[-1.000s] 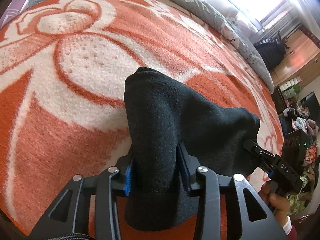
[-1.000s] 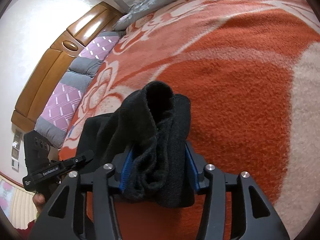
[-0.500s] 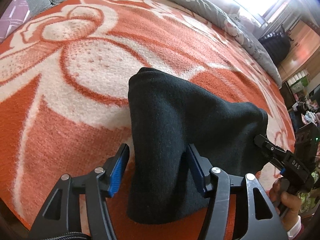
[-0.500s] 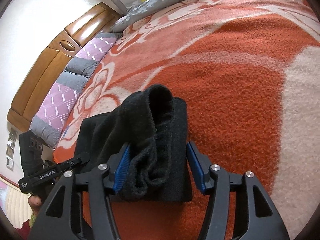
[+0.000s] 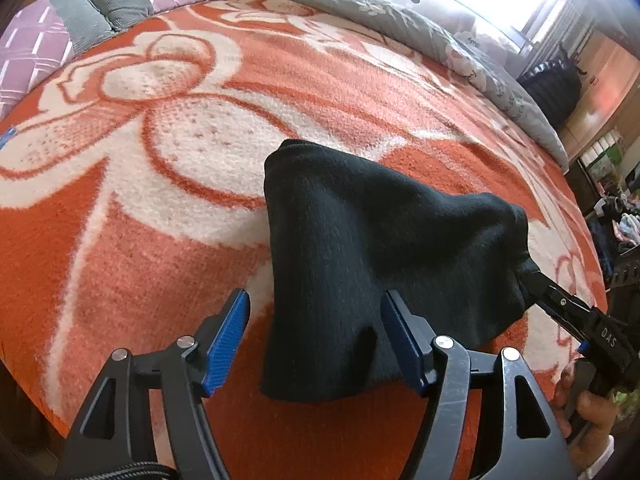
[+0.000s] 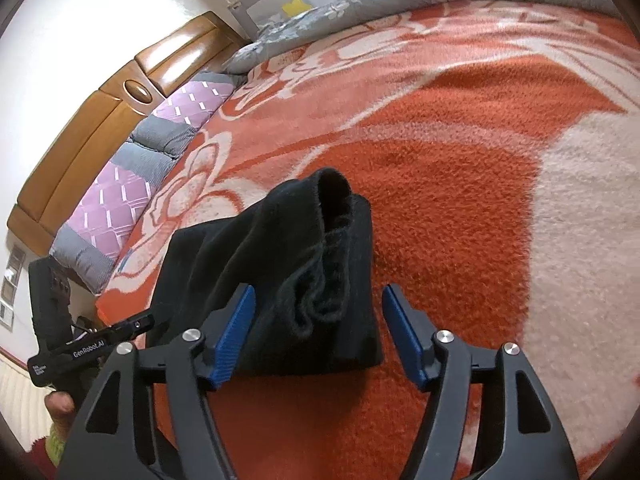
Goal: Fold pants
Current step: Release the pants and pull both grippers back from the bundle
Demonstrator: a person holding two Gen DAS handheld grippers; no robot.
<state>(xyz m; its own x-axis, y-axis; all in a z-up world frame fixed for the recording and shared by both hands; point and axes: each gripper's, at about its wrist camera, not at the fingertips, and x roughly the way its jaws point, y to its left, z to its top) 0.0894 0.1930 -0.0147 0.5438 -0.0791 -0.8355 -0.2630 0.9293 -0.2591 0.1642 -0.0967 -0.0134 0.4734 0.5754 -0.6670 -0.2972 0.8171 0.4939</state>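
Observation:
The black pants [image 5: 360,264] lie folded into a compact bundle on the orange and white blanket [image 5: 160,184]. My left gripper [image 5: 316,344] is open, its blue pads on either side of the bundle's near end without gripping it. In the right wrist view the pants [image 6: 280,264] show their open folded edges on top. My right gripper [image 6: 320,332] is open around the bundle's other end. The right gripper also shows in the left wrist view [image 5: 576,316], and the left gripper in the right wrist view [image 6: 92,348].
The blanket [image 6: 480,160] covers a bed. A grey quilt [image 5: 440,40] runs along the far side. Purple and grey pillows [image 6: 132,184] lie against a wooden headboard [image 6: 100,112]. The bed's near edge is just below both grippers.
Both grippers were shut on the pants a second ago and have opened wide, letting the bundle rest on the blanket. Both have drawn back slightly.

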